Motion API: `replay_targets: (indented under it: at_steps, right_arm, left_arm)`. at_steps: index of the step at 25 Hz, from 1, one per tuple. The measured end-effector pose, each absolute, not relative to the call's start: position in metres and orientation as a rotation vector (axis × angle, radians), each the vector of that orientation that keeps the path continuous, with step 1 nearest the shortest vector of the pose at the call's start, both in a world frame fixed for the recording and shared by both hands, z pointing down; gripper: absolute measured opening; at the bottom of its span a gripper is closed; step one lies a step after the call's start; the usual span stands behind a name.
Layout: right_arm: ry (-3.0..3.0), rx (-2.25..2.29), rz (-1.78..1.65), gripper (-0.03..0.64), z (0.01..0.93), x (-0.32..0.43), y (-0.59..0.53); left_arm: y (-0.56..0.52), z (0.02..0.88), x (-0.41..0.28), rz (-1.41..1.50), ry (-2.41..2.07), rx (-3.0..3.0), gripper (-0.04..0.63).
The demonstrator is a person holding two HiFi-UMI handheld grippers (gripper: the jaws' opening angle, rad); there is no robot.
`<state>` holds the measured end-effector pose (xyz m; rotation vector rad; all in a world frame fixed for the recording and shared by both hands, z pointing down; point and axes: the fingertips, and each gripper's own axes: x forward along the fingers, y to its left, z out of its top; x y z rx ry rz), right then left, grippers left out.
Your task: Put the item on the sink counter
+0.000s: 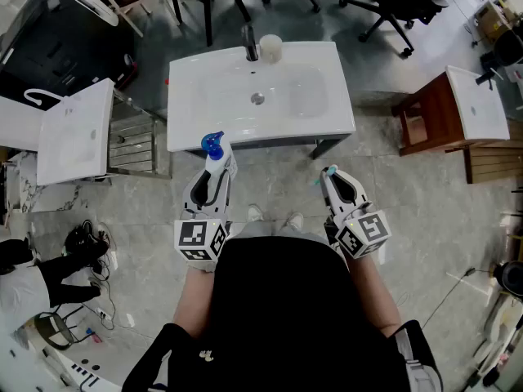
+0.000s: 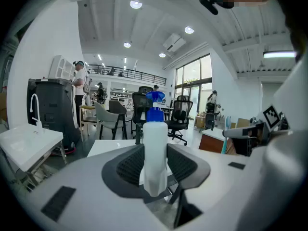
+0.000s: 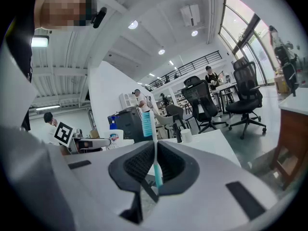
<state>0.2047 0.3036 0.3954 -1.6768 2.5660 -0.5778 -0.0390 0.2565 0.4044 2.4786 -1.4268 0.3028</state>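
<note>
White plastic spray bottle (image 2: pixel 155 148) clamped in left claw (image 2: pixel 155 170), slim teal toothbrush (image 3: pixel 155 162) pinched in right claw (image 3: pixel 156 173)

left gripper (image 1: pixel 216 178): fingers clamped on spray bottle (image 2: pixel 155 148) | right gripper (image 1: pixel 340 184): fingers clamped on toothbrush (image 3: pixel 156 170) | both held forward, side by side

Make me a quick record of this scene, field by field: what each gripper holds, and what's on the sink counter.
Left hand-held gripper: shut on spray bottle, blue top up
Right hand-held gripper: shut on toothbrush
Sink counter: faucet and cup at its back edge
Status: neither held item on the counter yet
</note>
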Motion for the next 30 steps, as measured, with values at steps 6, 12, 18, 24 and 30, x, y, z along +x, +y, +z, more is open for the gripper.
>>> replay_targets:
  at_steps: [6, 12, 18, 24, 30]
  right_arm:
    - [2.583, -1.673, -0.536, 0.043, 0.387, 0.191, 0.298]
    - [2.576, -1.68, -0.543, 0.043, 0.386, 0.175, 0.292]
    - [2.526, -1.707, -0.597, 0.043, 0.387, 0.161, 0.287]
    - [2.551, -1.74, -0.575, 0.043, 0.383, 0.137, 0.279]
    - [2.56, -1.784, -0.538, 0.043, 0.378, 0.114, 0.27]
  left_arm:
    - [0.256, 0.393, -0.04, 0.274, -1.392, 2.527, 0.163]
    - [0.249, 0.387, -0.054, 0.237, -1.38, 2.543, 0.163]
    - [0.245, 0.389, -0.076, 0.229, -1.366, 2.539, 0.163]
    - [0.24, 0.396, -0.105, 0.2, -1.349, 2.53, 0.163]
    - [0.229, 0.391, -0.128, 0.162, -1.33, 2.554, 0.163]
